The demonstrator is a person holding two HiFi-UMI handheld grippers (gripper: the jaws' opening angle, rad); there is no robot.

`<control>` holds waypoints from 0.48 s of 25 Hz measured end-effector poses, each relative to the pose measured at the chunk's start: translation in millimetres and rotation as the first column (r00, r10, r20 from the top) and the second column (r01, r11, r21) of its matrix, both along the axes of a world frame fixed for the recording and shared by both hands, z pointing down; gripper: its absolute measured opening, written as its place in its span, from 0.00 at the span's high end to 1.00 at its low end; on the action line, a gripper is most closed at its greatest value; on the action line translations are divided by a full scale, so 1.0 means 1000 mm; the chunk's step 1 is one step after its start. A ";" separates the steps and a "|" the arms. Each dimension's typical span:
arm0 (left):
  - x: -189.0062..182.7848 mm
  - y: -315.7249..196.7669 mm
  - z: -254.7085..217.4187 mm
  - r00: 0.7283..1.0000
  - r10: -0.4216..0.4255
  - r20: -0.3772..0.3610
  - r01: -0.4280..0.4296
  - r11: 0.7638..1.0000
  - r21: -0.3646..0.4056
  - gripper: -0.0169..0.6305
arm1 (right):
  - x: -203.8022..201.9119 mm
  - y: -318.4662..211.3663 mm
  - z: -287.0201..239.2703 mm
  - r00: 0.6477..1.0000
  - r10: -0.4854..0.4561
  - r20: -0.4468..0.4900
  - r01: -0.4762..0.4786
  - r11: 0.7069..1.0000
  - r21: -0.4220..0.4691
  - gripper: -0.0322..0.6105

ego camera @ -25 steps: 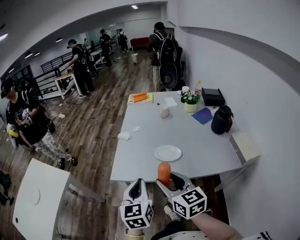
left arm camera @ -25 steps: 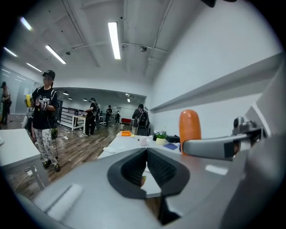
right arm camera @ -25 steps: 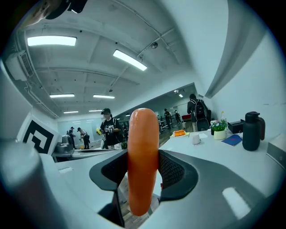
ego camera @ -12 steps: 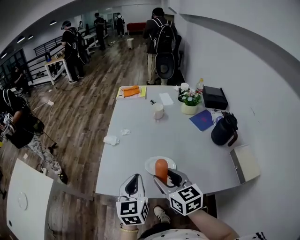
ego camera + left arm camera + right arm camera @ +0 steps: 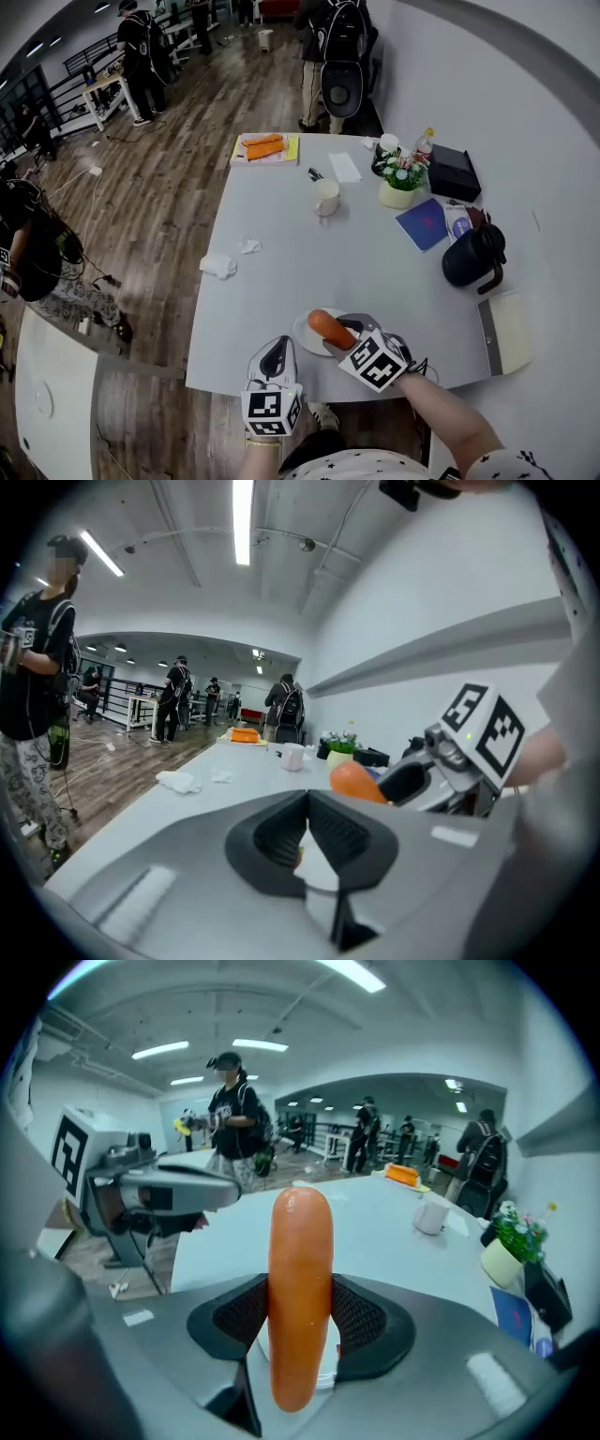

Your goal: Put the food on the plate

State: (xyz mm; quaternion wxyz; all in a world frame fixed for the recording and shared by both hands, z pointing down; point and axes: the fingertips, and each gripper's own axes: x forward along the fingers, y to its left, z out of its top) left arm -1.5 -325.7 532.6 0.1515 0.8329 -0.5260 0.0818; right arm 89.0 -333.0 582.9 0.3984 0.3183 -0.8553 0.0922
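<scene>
An orange sausage (image 5: 323, 322) is clamped between the pads of my right gripper (image 5: 339, 334), tilted toward the left. It hangs just over a small white plate (image 5: 303, 331) near the front edge of the grey table (image 5: 309, 262). In the right gripper view the sausage (image 5: 300, 1269) stands upright between the pads, with the plate (image 5: 323, 1372) showing underneath. My left gripper (image 5: 277, 347) hovers at the table's front edge, left of the plate, jaws shut and empty. In the left gripper view its jaws (image 5: 307, 803) meet, and the sausage (image 5: 354, 782) shows to the right.
On the table stand a white mug (image 5: 326, 197), a flower pot (image 5: 397, 187), a black jug (image 5: 472, 255), a blue notebook (image 5: 423, 225) and crumpled tissues (image 5: 218, 266). Orange items lie on a yellow sheet (image 5: 262, 147) at the far end. People stand beyond the table.
My right gripper has carried the sausage forward from the table's edge to over the plate and tilted it left. The head view has moved in over the table. My left gripper stays shut.
</scene>
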 end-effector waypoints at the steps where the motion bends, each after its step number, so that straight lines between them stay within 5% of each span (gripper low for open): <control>1: 0.002 -0.003 0.004 1.000 0.004 -0.001 -0.004 1.000 -0.005 0.96 | -0.002 -0.002 0.012 0.996 -0.059 -0.060 0.058 0.998 -0.027 0.63; 6: 0.003 -0.018 0.022 1.000 0.008 0.011 -0.007 0.999 -0.036 0.96 | -0.012 -0.001 0.061 0.909 -0.312 -0.276 0.268 0.945 -0.186 0.63; 12: 0.004 -0.025 0.035 1.000 -0.001 0.015 0.002 0.998 -0.069 0.96 | -0.019 -0.006 0.084 0.857 -0.392 -0.334 0.321 0.914 -0.247 0.63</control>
